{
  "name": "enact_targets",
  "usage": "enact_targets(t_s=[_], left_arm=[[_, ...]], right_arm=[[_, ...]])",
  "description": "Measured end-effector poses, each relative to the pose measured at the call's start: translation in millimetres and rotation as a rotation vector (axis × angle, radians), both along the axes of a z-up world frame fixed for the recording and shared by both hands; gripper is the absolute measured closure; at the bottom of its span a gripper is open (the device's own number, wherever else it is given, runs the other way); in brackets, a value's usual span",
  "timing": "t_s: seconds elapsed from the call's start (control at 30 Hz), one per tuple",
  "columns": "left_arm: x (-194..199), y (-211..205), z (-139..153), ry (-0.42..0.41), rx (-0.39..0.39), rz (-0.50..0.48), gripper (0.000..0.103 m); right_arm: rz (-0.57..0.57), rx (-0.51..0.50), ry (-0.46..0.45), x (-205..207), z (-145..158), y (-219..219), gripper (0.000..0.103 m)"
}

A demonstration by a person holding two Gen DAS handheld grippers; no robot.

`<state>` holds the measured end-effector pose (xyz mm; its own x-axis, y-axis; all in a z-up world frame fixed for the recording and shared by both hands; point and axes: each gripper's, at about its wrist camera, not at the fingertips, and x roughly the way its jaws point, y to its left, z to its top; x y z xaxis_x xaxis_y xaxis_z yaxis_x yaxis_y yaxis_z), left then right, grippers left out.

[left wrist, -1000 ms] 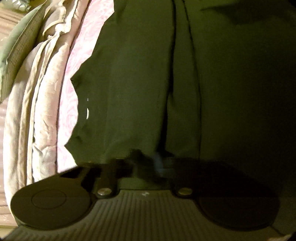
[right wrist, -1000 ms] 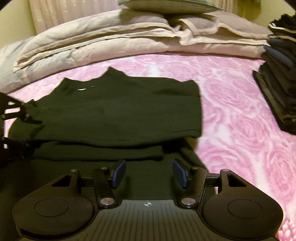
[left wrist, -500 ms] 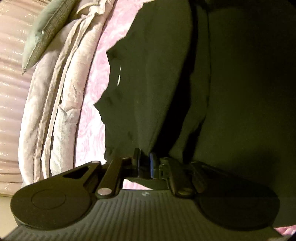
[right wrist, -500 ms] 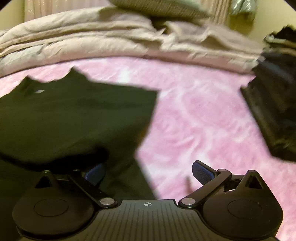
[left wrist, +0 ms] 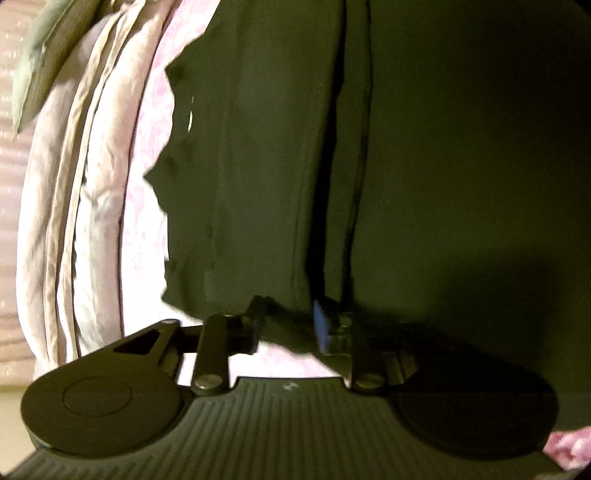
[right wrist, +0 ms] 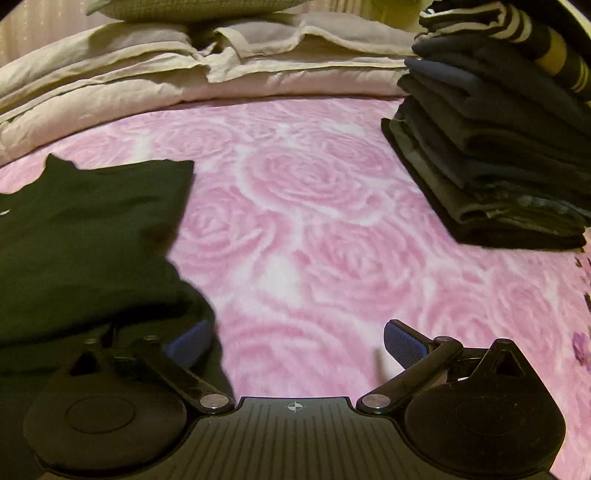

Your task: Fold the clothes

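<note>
Dark garment left of right hand-held gripper

A pink rose-print bedspread is spread across the bed, w/ large swirled blooms in pale pink & white; a strip of it is also seen in the left wrist view. A beige quilt, folded in several thick layers, is laid along the far edge of the spread; it is shown edge-on at the left in the left wrist view. A grey-green cushion is set on top of the quilt, partly cut off at the frame top. Pale curtain fabric, blurred, is seen beyond the quilt.
</note>
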<state>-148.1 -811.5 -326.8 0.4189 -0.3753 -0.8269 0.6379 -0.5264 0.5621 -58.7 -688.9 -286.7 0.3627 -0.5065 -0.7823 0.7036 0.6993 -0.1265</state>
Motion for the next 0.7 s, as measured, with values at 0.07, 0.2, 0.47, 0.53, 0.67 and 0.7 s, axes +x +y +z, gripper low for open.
enact_targets(t_s=[0.07, 0.2, 0.47, 0.53, 0.67, 0.7], left_arm=[[2, 9, 4, 0.005, 0.008, 0.045, 0.074], [-6, 35, 20, 0.065, -0.006, 0.160, 0.072], [-72, 112, 21, 0.205, 0.025, 0.367, 0.069], [-88, 131, 17, 0.224, 0.041, 0.394, 0.068], [-114, 172, 20, 0.235, 0.049, 0.350, 0.063], [-119, 184, 23, 0.238, 0.038, 0.328, 0.060]], right_arm=[[0.033, 0.020, 0.014, -11, 3, 14, 0.001], [0.083, 0.079, 0.066, -42, 2, 36, 0.001], [0.142, 0.232, 0.137, -117, -4, 69, 0.001], [0.163, 0.245, 0.153, -132, -3, 75, 0.001], [0.174, 0.200, 0.190, -151, 4, 91, 0.001], [0.178, 0.175, 0.194, -153, 8, 97, 0.001]])
